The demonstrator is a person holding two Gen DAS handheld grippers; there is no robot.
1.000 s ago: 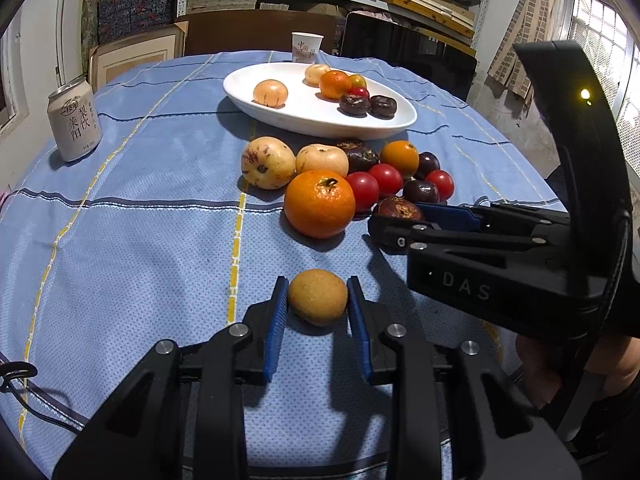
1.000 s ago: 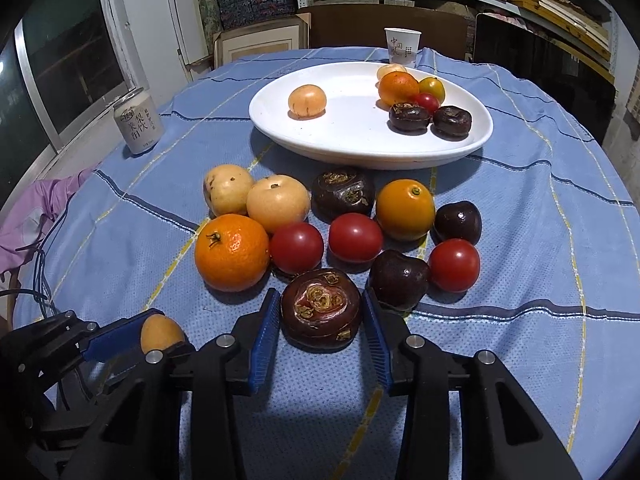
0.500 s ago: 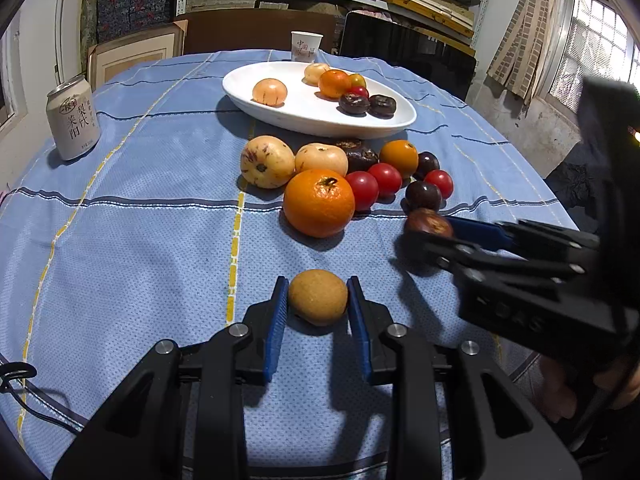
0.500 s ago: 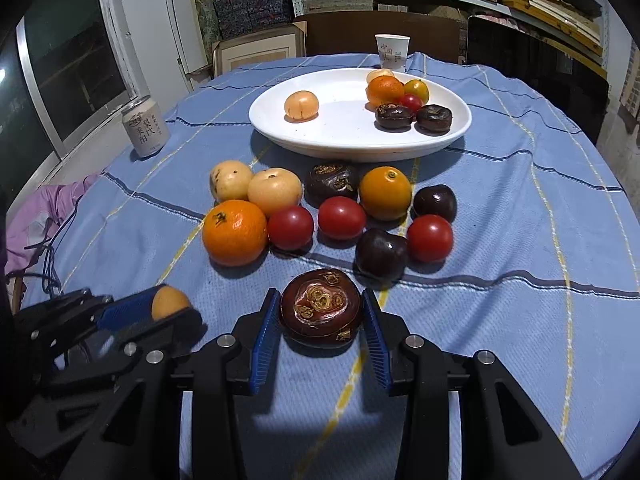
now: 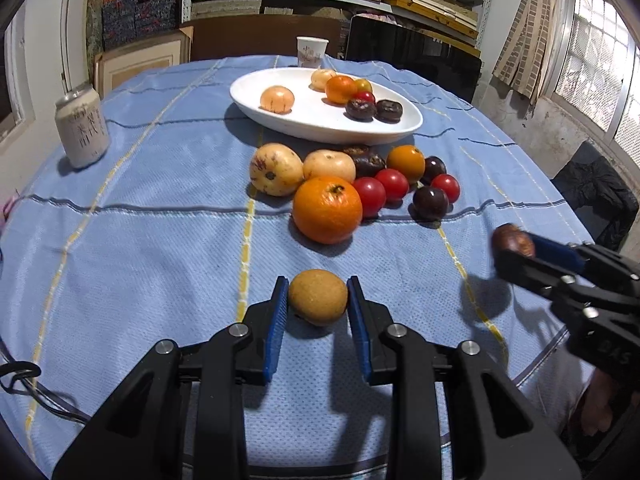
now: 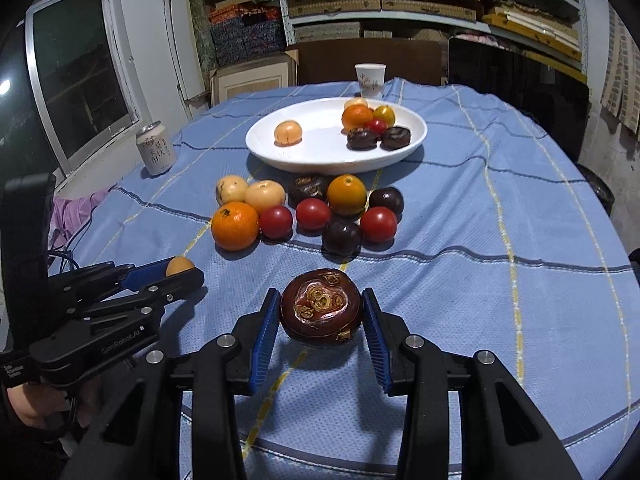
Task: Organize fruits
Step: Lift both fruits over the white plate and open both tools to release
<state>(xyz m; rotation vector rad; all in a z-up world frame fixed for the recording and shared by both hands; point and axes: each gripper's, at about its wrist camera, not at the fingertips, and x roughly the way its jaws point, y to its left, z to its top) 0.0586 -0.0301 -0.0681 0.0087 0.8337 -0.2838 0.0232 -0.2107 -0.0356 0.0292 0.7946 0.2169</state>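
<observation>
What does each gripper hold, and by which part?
Left gripper: small tan fruit, pinched at its sides. Right gripper: dark brown fruit, pinched at its sides.

- The left hand-held gripper (image 5: 318, 308) is matte black plastic, with two angular fingers that taper forward.
- Ribbed blue pads (image 5: 276, 332) line the inner face of each finger.
- Round silver screws (image 5: 238, 330) sit on the finger joints, two on each side.
- The right hand-held gripper (image 6: 320, 320) has the same build: black fingers, blue ribbed pads (image 6: 264, 332), silver screws (image 6: 226, 341).
- Seen from the side, the left one's body bears small white lettering (image 6: 120, 342).
- A hand (image 6: 28, 408) shows below its black grip.
</observation>
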